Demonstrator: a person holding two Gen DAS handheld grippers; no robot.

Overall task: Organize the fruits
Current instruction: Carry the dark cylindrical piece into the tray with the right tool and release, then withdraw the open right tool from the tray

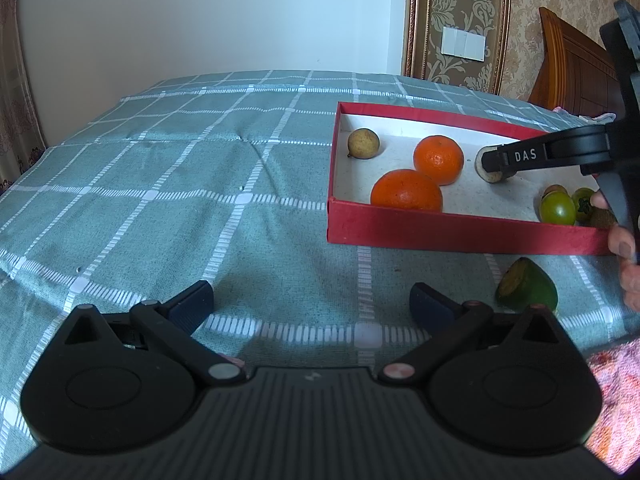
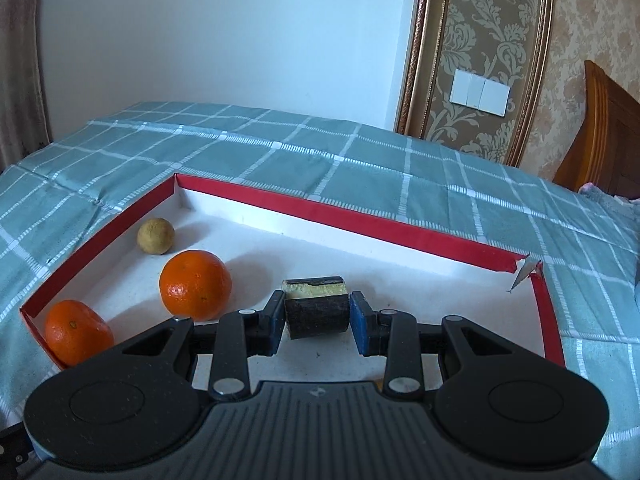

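A red box (image 1: 440, 226) with a white floor lies on the bed; it also shows in the right wrist view (image 2: 360, 220). In it are two oranges (image 1: 407, 190) (image 1: 439, 159), a small tan round fruit (image 1: 363, 142) and green tomatoes (image 1: 557, 208). My right gripper (image 2: 317, 316) is shut on a dark-skinned, pale-fleshed cut fruit piece (image 2: 316, 312), held just above the box floor; it also shows in the left wrist view (image 1: 496, 168). My left gripper (image 1: 312, 304) is open and empty above the sheet, left of a halved green fruit (image 1: 528, 290).
The bed is covered by a teal checked sheet (image 1: 200, 184). A wooden headboard (image 1: 572, 68) and a wall switch (image 1: 464, 42) stand behind. A pink patterned cloth (image 1: 616, 392) lies at the right edge. The box's far right corner (image 2: 528, 272) is torn.
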